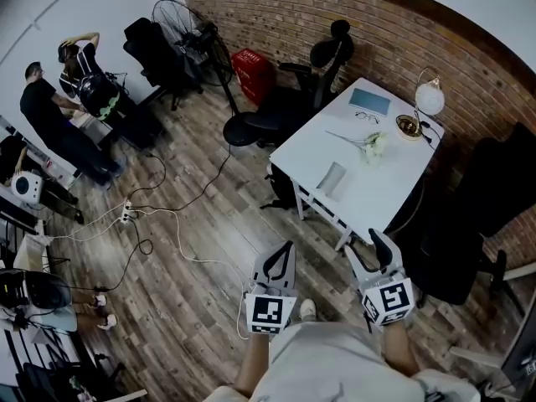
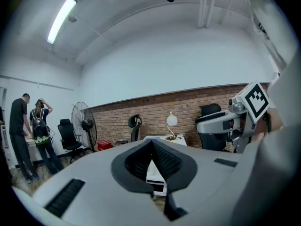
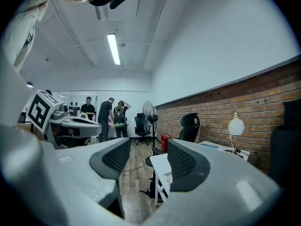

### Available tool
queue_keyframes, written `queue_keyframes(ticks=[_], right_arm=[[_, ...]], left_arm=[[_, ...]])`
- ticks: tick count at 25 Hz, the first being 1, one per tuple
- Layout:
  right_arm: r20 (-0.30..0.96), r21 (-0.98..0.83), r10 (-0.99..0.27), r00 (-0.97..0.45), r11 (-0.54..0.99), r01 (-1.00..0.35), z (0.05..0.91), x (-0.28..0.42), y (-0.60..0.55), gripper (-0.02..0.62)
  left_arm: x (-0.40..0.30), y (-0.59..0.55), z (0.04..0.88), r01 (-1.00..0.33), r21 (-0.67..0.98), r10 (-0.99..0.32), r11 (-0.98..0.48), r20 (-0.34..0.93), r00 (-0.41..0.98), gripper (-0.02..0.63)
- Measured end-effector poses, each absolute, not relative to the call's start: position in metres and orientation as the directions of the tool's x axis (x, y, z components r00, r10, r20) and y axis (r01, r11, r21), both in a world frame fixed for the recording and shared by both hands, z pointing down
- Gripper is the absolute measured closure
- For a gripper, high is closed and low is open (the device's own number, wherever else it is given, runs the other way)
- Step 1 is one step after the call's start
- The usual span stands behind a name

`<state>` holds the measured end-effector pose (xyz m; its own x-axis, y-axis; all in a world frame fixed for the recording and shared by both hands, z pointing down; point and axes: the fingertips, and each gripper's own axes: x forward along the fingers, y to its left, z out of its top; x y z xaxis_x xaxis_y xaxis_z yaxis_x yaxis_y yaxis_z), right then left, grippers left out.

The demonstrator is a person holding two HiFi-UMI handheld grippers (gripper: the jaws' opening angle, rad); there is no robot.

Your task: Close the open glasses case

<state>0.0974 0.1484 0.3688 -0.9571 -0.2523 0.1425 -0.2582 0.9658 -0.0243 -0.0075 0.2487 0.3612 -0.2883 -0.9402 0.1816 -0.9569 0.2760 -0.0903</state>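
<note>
A white table (image 1: 402,187) stands ahead to the right. On it lie a grey oblong case (image 1: 332,178), a pair of glasses (image 1: 366,115) and a flat blue-grey item (image 1: 369,101); I cannot tell from here whether the case is open. Both grippers hang over the wooden floor, short of the table's near end. My left gripper (image 1: 289,248) (image 2: 151,145) is shut, with its tips touching and nothing between them. My right gripper (image 1: 362,243) (image 3: 148,154) is open and empty. The table's near end shows between its jaws in the right gripper view.
A desk lamp (image 1: 427,99) and a white flower (image 1: 373,147) also sit on the table. Black office chairs (image 1: 301,99) (image 1: 469,224) flank it, and a brick wall (image 1: 335,15) runs behind. A standing fan (image 1: 188,32), a red box (image 1: 253,72), floor cables (image 1: 159,216) and two people (image 1: 67,115) are to the left.
</note>
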Motion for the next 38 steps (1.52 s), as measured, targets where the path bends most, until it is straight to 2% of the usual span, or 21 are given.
queue_keyframes(ticks=[9, 21, 38], right_arm=[[0.149, -0.018, -0.276, -0.949, 0.959, -0.282, 0.368, 0.058, 0.145, 0.342], [0.178, -0.022, -0.332, -0.926, 0.94, -0.341, 0.379, 0.055, 0.13, 0.342], [0.159, -0.056, -0.298, -0.941, 0.949, -0.31, 0.383, 0.018, 0.056, 0.344]], left_arm=[[-0.05, 0.238, 0.36, -0.965, -0.084, -0.951, 0.247, 0.17, -0.258, 0.6], [-0.058, 0.214, 0.37, -0.979, -0.061, -0.965, 0.194, 0.166, -0.201, 0.601], [-0.088, 0.148, 0.369, -0.967, -0.081, -0.953, 0.241, 0.171, -0.252, 0.601]])
